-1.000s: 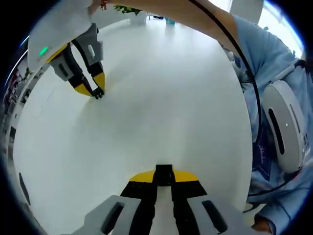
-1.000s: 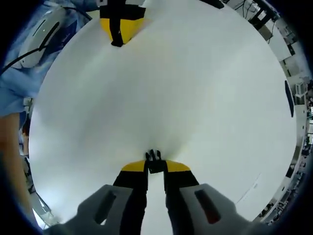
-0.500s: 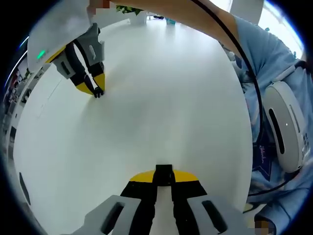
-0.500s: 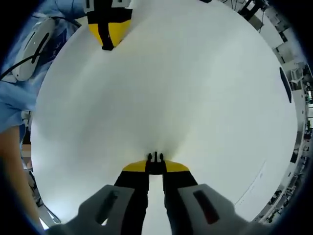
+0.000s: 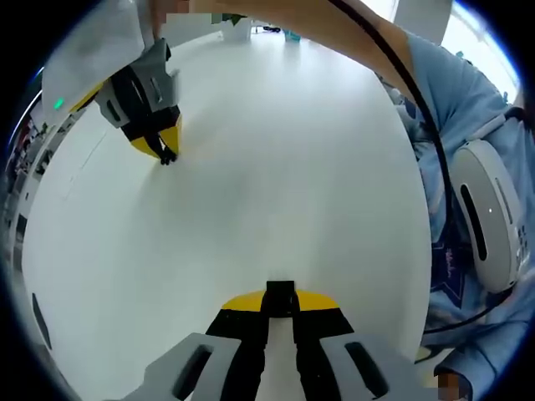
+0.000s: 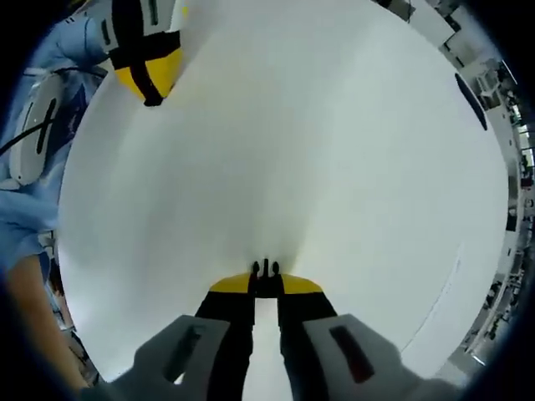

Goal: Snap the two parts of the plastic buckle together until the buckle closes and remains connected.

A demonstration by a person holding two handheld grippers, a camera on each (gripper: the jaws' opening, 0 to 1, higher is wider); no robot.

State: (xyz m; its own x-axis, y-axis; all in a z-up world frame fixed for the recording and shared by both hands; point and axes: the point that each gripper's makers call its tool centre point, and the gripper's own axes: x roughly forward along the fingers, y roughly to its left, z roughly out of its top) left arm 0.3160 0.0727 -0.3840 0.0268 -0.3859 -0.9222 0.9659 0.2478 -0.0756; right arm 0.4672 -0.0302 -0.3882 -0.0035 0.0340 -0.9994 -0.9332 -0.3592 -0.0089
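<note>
In the left gripper view, my left gripper (image 5: 280,294) sits low over the white table (image 5: 284,167), its 2 yellow-tipped jaws clamped on a black buckle part (image 5: 280,290) that shows as a square block between the tips. The gripper points straight out across the table, which spreads bare in front of it.

Far across the table in that view, the right gripper (image 5: 168,155) comes down at a slant from the top left, tips close to the table surface, with a small dark piece pinched at its end. A person's bare forearm (image 5: 334,25) reaches over the far edge toward it, and a light blue sleeve (image 5: 468,109) runs along the right side.

In the right gripper view, my right gripper (image 6: 266,274) is clenched on the other buckle part (image 6: 266,269), whose 3 black prongs stick out past the yellow tips. The left gripper (image 6: 151,96) hangs in from the top left, well apart from it, a black strip held between its jaws.
</note>
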